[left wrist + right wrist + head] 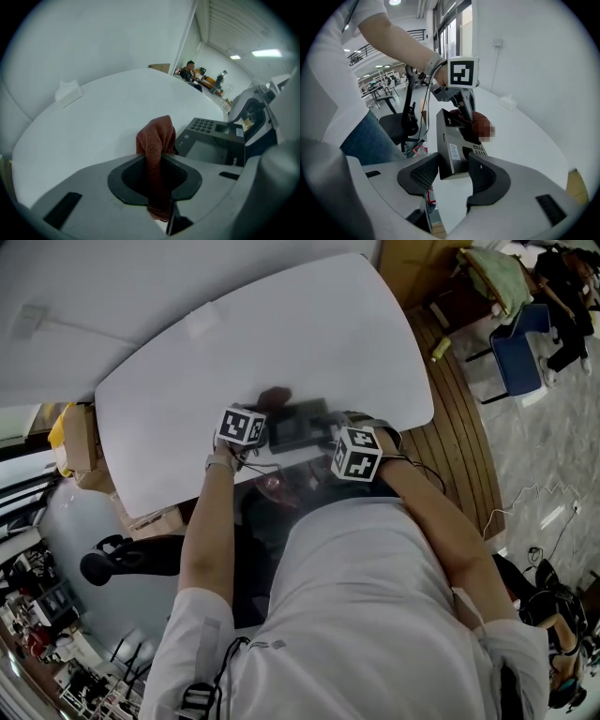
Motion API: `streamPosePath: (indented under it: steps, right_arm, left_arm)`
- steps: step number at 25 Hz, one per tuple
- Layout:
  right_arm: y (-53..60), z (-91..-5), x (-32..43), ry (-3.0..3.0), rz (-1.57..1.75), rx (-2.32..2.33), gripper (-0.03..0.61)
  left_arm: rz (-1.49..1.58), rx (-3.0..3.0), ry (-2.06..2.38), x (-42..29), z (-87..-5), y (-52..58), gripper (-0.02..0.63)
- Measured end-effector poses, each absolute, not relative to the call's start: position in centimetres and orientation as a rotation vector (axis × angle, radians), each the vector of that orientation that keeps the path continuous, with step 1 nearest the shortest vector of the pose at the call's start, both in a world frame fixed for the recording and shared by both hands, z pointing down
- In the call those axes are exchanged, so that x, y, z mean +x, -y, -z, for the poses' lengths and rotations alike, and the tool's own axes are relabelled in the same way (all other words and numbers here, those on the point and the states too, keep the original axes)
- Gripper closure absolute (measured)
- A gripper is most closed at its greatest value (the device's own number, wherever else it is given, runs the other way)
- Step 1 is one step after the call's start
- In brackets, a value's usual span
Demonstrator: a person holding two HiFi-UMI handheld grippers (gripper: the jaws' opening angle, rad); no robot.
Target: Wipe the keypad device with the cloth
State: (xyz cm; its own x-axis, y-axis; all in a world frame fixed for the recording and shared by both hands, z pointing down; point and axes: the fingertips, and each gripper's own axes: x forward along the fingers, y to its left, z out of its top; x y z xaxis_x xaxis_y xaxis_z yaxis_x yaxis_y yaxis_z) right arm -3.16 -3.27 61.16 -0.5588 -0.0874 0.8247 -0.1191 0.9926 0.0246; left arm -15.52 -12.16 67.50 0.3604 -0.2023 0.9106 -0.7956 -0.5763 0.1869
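Observation:
A dark grey keypad device (298, 427) is near the front edge of the white table (281, 324). My right gripper (452, 168) is shut on the device's (451, 145) near end, its jaws clamping both sides. My left gripper (157, 161) is shut on a reddish-brown cloth (155, 138), which bunches up past the jaws. The cloth (480, 123) rests against the device's far side by the keys (204, 124). In the head view the left gripper (258, 418) is left of the device and the right gripper (330, 439) is at its right end.
A small white box (68, 90) lies far out on the table. Cardboard boxes (80, 442) stand off the table's left end. A black office chair (122, 559) is near my left side, and a blue chair (520, 352) stands on the floor to the right.

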Motion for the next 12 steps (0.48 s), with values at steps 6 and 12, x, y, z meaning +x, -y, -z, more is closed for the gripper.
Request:
streamPosePath:
  steps: [6,12]
  right_arm:
    - [3.4,-61.0,-3.2,2.187,-0.045,0.116,0.370]
    - [3.5,-60.9,-3.4,2.204,-0.032,0.117,0.370]
  left_arm:
    - [-1.144,1.916,0.948,-18.5,-65.3,10.1,0.548]
    - [-0.976,2.103,0.728,-12.2,-58.1,7.5,0.548]
